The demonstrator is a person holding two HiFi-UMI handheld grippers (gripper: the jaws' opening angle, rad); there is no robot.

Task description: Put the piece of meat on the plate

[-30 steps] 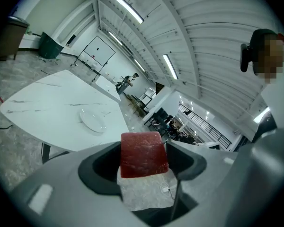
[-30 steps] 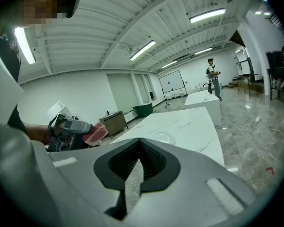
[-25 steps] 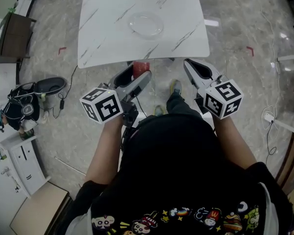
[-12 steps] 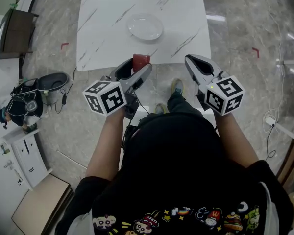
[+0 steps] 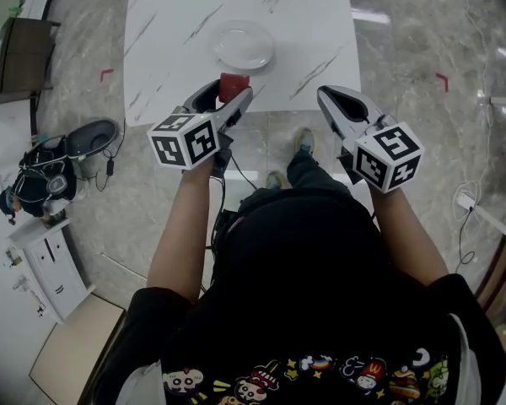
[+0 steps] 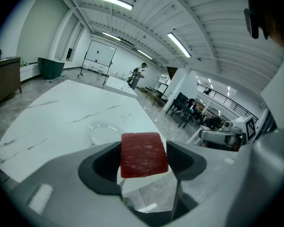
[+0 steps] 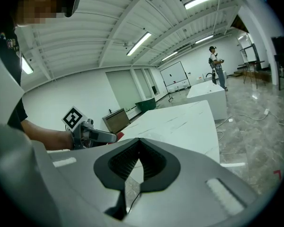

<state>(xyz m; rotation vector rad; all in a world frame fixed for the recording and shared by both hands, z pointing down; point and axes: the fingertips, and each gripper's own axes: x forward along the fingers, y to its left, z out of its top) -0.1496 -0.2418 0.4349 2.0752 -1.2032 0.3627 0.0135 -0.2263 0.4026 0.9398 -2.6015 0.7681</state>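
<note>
Grey marbled floor point(image 5: 405, 24), white veined table point(image 5: 169, 7) — strip lights point(image 6: 111, 1) overhead, possibly a whiteboard point(image 6: 99, 56) behind.

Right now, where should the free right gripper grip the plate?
Probably the near rim of the plate, coming low from that side: it lies flat and shallow, so only the rim offers a pinch. The right gripper is shut, so it must open first.

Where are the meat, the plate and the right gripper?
meat point(image 6: 144, 154), left gripper view, middle of its red face.
plate point(image 5: 244, 45), head view, bare centre.
right gripper point(image 7: 139, 142), right gripper view, where its tips meet.
</note>
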